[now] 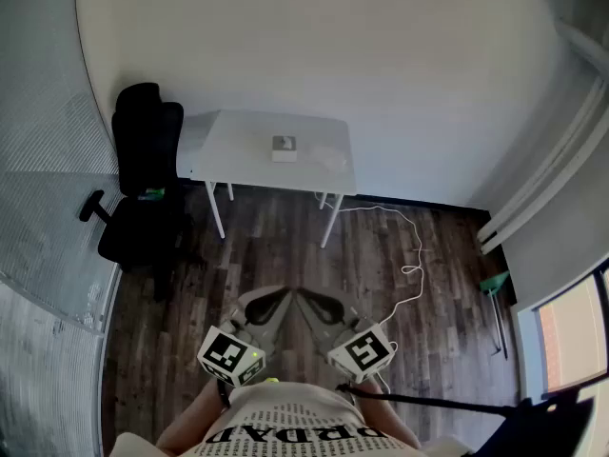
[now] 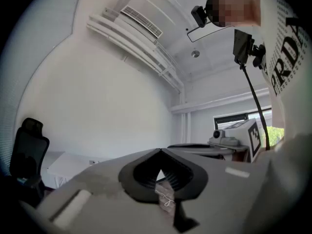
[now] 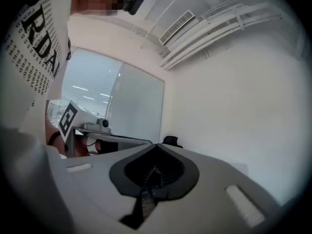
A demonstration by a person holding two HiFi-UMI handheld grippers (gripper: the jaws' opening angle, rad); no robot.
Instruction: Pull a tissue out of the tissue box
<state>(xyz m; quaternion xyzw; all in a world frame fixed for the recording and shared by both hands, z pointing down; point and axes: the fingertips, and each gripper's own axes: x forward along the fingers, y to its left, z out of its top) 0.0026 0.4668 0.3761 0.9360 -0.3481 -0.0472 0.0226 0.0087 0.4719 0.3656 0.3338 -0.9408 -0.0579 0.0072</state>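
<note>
Tissue box [image 1: 284,149]: small, squarish, pale sides with a grey top, standing upright and flat on the white desk [image 1: 228,150]. It sits around the middle of the desktop, a bit right of centre and nearer the front edge than the wall side, with nothing touching it. Too small in the head view to tell whether a tissue sticks out of the top; a faint pale patch [image 1: 328,157] lies on the desk just right of the box, too washed out to identify.
</note>
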